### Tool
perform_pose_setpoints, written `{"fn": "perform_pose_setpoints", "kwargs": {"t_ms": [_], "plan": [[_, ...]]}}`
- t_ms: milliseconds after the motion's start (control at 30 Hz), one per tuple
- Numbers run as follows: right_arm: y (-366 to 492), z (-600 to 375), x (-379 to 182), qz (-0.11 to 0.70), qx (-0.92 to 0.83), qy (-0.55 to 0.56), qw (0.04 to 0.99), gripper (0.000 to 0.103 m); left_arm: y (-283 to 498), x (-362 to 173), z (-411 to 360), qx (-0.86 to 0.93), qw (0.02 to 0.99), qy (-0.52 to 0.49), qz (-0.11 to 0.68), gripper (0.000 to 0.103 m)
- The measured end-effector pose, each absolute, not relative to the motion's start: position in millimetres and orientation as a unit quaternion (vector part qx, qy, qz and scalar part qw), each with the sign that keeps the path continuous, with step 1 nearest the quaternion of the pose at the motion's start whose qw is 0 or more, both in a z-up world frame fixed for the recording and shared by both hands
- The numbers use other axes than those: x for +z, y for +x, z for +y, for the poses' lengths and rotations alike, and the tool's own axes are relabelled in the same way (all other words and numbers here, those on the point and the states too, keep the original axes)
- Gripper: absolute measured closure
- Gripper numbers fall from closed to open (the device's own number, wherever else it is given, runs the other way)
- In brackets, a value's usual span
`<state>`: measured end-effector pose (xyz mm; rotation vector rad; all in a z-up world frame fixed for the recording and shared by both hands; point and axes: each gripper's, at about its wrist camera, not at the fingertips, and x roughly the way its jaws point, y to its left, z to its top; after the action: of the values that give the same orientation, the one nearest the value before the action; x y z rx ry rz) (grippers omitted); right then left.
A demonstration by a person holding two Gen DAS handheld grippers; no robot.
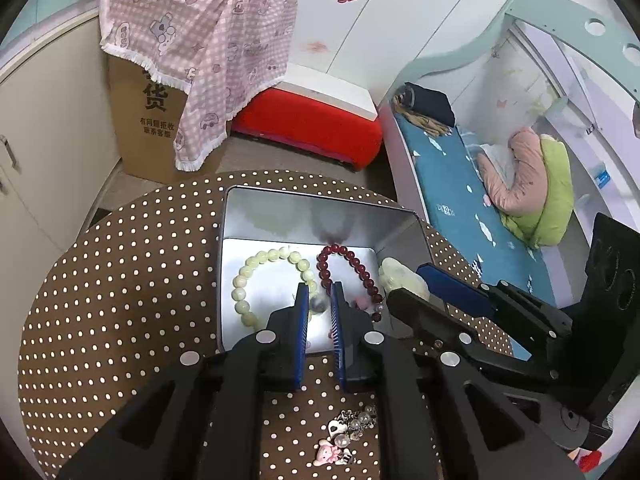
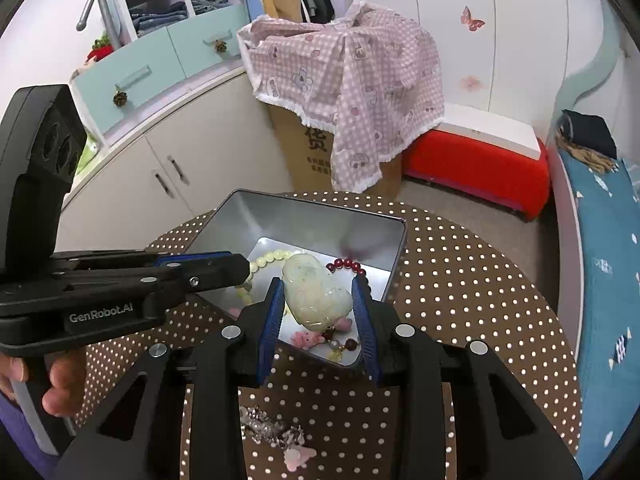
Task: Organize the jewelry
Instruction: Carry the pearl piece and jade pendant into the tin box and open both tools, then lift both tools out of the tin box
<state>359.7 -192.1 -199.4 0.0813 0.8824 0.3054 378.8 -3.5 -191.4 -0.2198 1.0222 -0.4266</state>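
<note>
Right gripper (image 2: 320, 304) clamps the pale jade pendant (image 2: 316, 296) over the tin (image 2: 304, 208); left gripper (image 1: 320, 300) nearly closed, empty.

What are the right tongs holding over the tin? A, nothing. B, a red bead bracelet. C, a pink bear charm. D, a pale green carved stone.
D: in the right wrist view the right tongs grip the pale stone between their blue pads above the tin, while the red bracelet lies inside the tin.
</note>
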Motion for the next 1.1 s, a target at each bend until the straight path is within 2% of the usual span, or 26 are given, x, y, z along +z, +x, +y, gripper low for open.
{"fn": "perform_pose_setpoints", "kwargs": {"t_ms": [67,133,433,500,567,600,700,833,933,1100], "plan": [[360,-192,-200,0.425,0.148,0.040,0.892,0.068,377,-191,-3,-0.199,0.846,-0.100,0.484,0.076],[360,-192,-200,0.426,0.148,0.040,0.892,0.068,373,-189,-3,-0.193,0.851,-0.099,0.478,0.068],[355,-192,-198,0.426,0.145,0.050,0.892,0.067,363,-181,-4,-0.195,0.854,-0.096,0.472,0.068],[351,-195,-195,0.423,0.144,0.051,0.893,0.067,358,-177,-3,-0.197,0.856,-0.098,0.467,0.065],[345,-196,-189,0.417,0.142,0.050,0.896,0.066,353,-173,-1,-0.193,0.862,-0.099,0.459,0.053],[342,-197,-186,0.415,0.143,0.050,0.897,0.066,348,-170,0,-0.190,0.866,-0.098,0.453,0.052],[328,-198,-175,0.404,0.139,0.046,0.903,0.060,333,-161,1,-0.191,0.873,-0.088,0.439,0.051],[305,-200,-163,0.393,0.135,0.041,0.909,0.060,307,-154,1,-0.185,0.886,-0.073,0.419,0.046],[286,-202,-159,0.386,0.131,0.031,0.913,0.055,288,-152,-1,-0.178,0.896,-0.052,0.404,0.046],[254,-207,-166,0.384,0.113,0.018,0.916,0.054,260,-166,-1,-0.153,0.902,-0.043,0.401,0.044]]}}
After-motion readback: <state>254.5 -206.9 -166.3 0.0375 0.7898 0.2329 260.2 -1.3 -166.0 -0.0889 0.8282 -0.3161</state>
